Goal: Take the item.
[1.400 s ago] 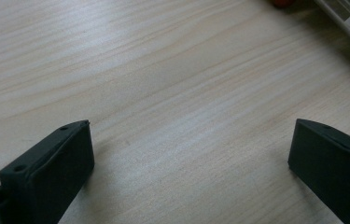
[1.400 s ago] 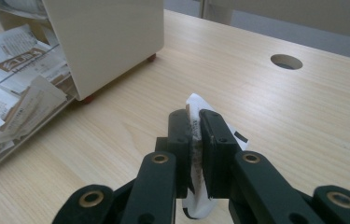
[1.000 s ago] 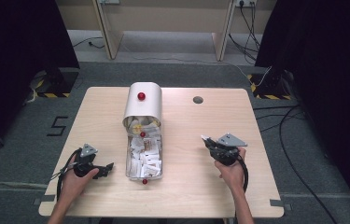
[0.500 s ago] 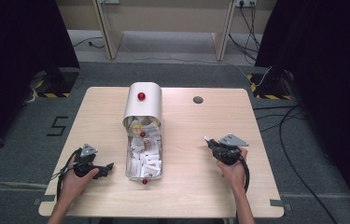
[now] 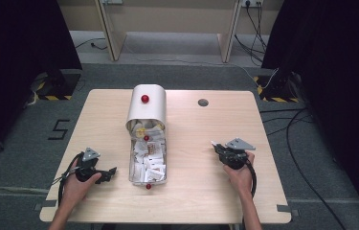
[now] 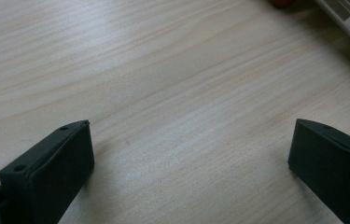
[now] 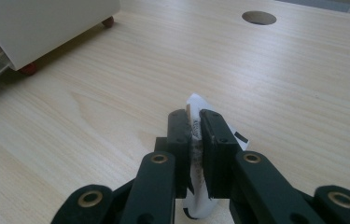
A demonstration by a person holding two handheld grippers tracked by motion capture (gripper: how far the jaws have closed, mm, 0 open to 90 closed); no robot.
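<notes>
A white round-topped box [image 5: 146,108] with a red knob [image 5: 144,98] stands at mid-table. Its drawer [image 5: 133,163] is pulled out toward me and holds several small white packets [image 5: 149,160]. My right gripper [image 5: 215,146] lies low over the table to the right of the drawer, shut on one small white packet [image 7: 195,100] that sticks out past the jaws of the right gripper [image 7: 193,116]. Left of the drawer my left gripper [image 5: 111,171] rests on the wood. In its own view the left gripper [image 6: 192,123] is open with only bare table between the jaws.
The wooden table [image 5: 206,196] has a round cable hole [image 5: 203,102] at the back right. In the right gripper view the box [image 7: 46,23] with its red feet [image 7: 28,69] is at the upper left. Cables trail on the floor beyond.
My right gripper with the packet has drifted slightly to the right and toward me. The left gripper has stayed put.
</notes>
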